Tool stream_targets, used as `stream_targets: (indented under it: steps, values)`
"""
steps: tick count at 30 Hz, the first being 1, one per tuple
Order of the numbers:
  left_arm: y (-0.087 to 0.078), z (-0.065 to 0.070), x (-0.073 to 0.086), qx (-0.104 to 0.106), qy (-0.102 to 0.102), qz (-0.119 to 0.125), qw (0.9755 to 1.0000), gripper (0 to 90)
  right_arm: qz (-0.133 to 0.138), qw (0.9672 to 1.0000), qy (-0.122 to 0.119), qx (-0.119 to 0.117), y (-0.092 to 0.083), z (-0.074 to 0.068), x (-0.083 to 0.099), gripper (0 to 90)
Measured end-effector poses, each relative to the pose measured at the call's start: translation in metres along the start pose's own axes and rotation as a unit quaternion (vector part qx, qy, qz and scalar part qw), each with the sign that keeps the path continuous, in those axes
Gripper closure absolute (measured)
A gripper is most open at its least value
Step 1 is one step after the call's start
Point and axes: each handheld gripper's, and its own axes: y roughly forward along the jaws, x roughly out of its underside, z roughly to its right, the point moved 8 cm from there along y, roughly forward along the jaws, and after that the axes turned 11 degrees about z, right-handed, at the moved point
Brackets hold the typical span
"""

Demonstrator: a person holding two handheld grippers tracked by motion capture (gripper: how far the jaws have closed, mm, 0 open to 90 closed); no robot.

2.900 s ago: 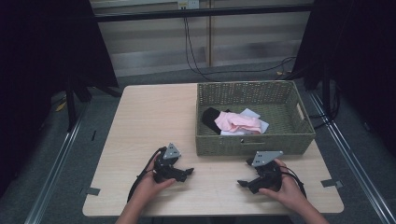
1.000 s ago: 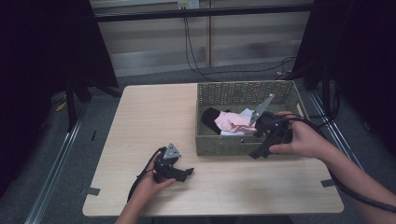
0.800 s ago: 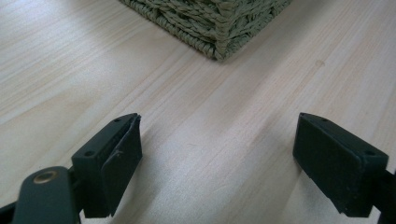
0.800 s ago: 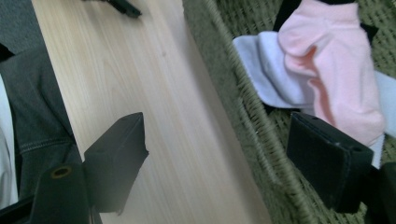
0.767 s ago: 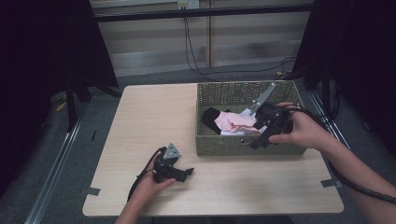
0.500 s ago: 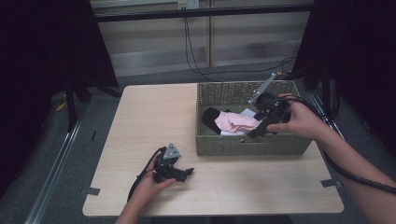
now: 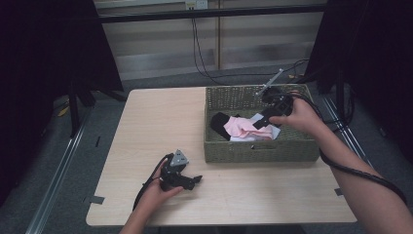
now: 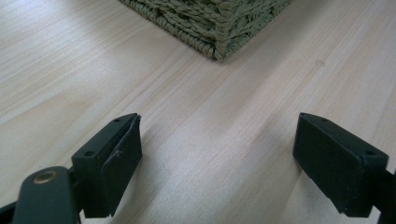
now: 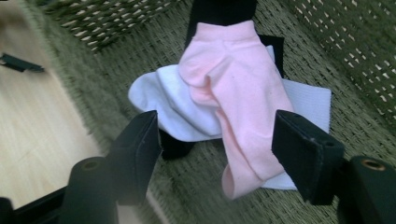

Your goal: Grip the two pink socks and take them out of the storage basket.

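On the near left of the pale wooden table (image 7: 146,126), the left gripper (image 7: 194,182) is rested on the surface in the person's left hand (image 7: 157,194), its jaws held wide apart with nothing but bare wood between them. To its right, the woven olive-green rectangular basket (image 7: 253,148) is set on the far right part of the table, and a small heap of socks is kept inside it: a pale pink ankle sock (image 9: 233,93) laid on top, a white sock (image 9: 182,112) under it and a black sock (image 7: 220,124) at the left end. The right gripper (image 9: 215,140) is held over this heap; its jaws have just been closing, yet they are parted, with the pink sock between them and not pinched.

For a clean pick, the gripper should be lowered until both pads reach past the pink fabric only, and the jaws closed on its thick middle fold, so that the white sock is not dragged up with it. The lift should be made straight up, clear of the basket's wall.

Around the table, grey carpet (image 7: 165,83), black curtains (image 7: 44,73) at both sides and hanging cables (image 7: 199,53) at the far wall are seen.
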Motion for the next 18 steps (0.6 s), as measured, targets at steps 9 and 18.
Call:
stream_targets:
  steps: [9, 18]
  values:
    - [0.000, 0.000, 0.000, 0.000, 0.000, -0.001, 1.0000, 15.0, -0.031, 0.9993, 0.017, 0.010, 0.038, 0.016, 0.016, 48.3]
    - [0.000, 0.001, 0.000, 0.003, -0.005, 0.000, 1.0000, 15.0, -0.053, 0.9985, 0.012, 0.009, 0.058, 0.021, 0.024, 54.9]
